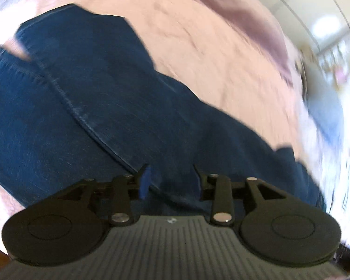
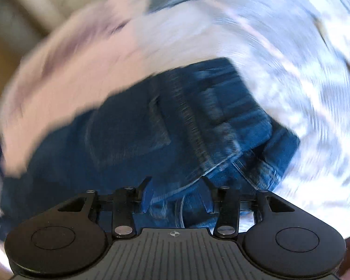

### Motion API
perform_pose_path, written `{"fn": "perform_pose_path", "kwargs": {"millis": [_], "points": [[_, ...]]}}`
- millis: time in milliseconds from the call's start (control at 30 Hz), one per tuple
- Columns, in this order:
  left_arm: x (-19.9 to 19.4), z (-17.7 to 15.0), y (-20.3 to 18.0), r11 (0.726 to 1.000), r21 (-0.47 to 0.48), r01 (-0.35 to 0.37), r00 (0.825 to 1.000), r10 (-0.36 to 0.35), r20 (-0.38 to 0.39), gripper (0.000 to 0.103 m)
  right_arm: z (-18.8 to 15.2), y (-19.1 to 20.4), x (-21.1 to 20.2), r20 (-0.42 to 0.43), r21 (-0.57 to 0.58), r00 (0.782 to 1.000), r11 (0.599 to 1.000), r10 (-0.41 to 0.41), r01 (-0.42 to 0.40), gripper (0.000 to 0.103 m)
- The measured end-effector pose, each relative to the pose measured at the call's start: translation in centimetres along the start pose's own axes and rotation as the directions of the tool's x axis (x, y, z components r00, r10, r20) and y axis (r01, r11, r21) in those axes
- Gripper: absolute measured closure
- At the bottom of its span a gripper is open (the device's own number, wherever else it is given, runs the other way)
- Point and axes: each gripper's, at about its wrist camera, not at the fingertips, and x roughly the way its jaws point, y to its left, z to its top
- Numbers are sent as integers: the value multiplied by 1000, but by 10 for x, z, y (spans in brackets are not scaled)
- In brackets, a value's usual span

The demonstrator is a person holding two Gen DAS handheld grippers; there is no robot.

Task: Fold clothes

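Note:
Dark blue jeans [image 1: 86, 107] lie spread over a pink bed cover [image 1: 210, 53], with a stitched seam running slantwise across them. My left gripper [image 1: 171, 179] hovers just above the denim, jaws apart, nothing pinched between them. In the right wrist view the same jeans [image 2: 133, 135] show a back pocket and the waistband, heavily blurred. My right gripper [image 2: 175, 193] stands open over the waistband end, and denim shows through the gap, but the pads do not press on it.
A pale blue and white patterned cloth [image 2: 291, 58] lies beyond the jeans at the right. The pink cover [image 2: 65, 74] stretches to the left. A darker mauve fold [image 1: 245, 11] crosses the cover's far side. Blurred room furnishings [image 1: 333, 65] stand at the right edge.

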Motion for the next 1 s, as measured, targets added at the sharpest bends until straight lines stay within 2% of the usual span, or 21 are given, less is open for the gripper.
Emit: {"fn": "perform_pose_path", "kwargs": {"millis": [100, 200, 367, 433, 567, 633, 700, 767, 833, 900, 1000], "points": [[5, -4, 22, 995, -103, 15, 998, -9, 59, 70, -3, -27, 3, 54, 119, 996, 990, 75, -81, 57], [11, -12, 43, 980, -191, 55, 992, -32, 121, 70, -7, -48, 10, 119, 170, 986, 976, 116, -135, 57], [18, -21, 65, 957, -238, 165, 968, -111, 225, 70, -24, -75, 26, 219, 198, 956, 950, 198, -242, 57], [23, -18, 74, 947, -246, 209, 960, -150, 238, 69, -29, -85, 31, 259, 201, 939, 938, 226, -281, 57], [33, -10, 89, 939, -202, 280, 938, -223, 266, 70, -39, -93, 40, 342, 138, 897, 929, 281, -343, 56], [38, -12, 92, 935, -187, 303, 928, -244, 282, 71, -48, -93, 38, 385, 115, 878, 929, 285, -352, 56], [28, -17, 93, 935, -172, 311, 920, -251, 302, 71, -59, -97, 29, 423, 141, 864, 923, 272, -359, 56], [25, -22, 94, 938, -187, 293, 923, -226, 313, 71, -67, -100, 20, 442, 205, 861, 906, 251, -370, 56], [23, -21, 94, 935, -201, 293, 924, -222, 313, 70, -72, -103, 9, 447, 276, 865, 884, 229, -377, 52], [21, -18, 95, 935, -205, 289, 920, -212, 328, 68, -71, -106, -3, 471, 288, 849, 867, 242, -406, 42], [27, -17, 97, 926, -236, 293, 914, -199, 353, 69, -67, -113, -14, 510, 313, 825, 840, 245, -443, 40]]}}
